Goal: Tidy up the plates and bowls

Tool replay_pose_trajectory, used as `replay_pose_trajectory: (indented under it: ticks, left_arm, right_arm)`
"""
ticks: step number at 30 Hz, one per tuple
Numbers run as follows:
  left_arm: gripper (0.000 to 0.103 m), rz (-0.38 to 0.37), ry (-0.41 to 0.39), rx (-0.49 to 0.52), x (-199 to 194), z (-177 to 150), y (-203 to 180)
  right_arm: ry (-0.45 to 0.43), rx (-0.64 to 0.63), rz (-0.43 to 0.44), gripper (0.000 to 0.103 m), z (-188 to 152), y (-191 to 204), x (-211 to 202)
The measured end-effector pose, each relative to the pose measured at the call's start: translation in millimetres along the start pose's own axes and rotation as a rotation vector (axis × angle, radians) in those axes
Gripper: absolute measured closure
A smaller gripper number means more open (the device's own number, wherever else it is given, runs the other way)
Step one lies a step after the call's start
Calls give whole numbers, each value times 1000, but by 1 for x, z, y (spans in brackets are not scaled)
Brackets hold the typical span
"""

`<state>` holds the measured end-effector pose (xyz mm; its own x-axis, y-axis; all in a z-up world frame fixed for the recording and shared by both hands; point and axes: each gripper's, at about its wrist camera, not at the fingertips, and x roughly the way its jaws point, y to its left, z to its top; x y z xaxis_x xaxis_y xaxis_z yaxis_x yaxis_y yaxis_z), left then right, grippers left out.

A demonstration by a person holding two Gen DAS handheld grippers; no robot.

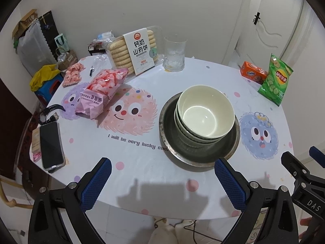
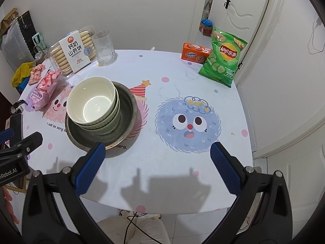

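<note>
So the stack of bowls point(image 1: 204, 114) sits nested in the metal plate point(image 1: 200, 159) mid-worktop point(image 1: 142, 172), just past both tongs. Left tongs point(image 1: 162, 180) and right tongs point(image 2: 157, 167) both gape wide, holding nothing. Bowls look like glazed ceramic: heavy, slick, chippable, so I'd pinch the top rim. Can't count the bowls for sure, and the plate's far side is hidden.

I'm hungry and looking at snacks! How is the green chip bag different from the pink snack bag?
The green chip bag leans upright at the table's far right; the pink snack bag lies on its side at the left. The green one looks sealed; the pink one has a clear window showing pink rings. Both are snack bags on the table.
</note>
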<state>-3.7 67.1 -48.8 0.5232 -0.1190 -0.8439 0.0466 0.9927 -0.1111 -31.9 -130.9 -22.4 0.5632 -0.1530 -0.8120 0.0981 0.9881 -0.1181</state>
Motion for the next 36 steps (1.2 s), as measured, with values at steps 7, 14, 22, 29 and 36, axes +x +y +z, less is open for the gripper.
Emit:
replay_pose_trajectory:
  ticks: [7,14,22,29,36]
  left_arm:
    - [0,-3,2,-1,2,2,1]
    - [0,-4,-1,3,2,4,0]
    - [0,-31,10,-7,4,7,0]
    - [0,-49,7,-15,3,8,0]
    - [0,-90,29,-14,6,8,-2]
  right_arm:
    - [0,-4,0,0,2,0,0]
    - [0,-5,-1,1,2,0,1]
    - [3,-9,-1,0,3,-1,2]
    - [3,-12,-2,1,3,0,2]
    - [3,-14,-4,1,3,-2,4]
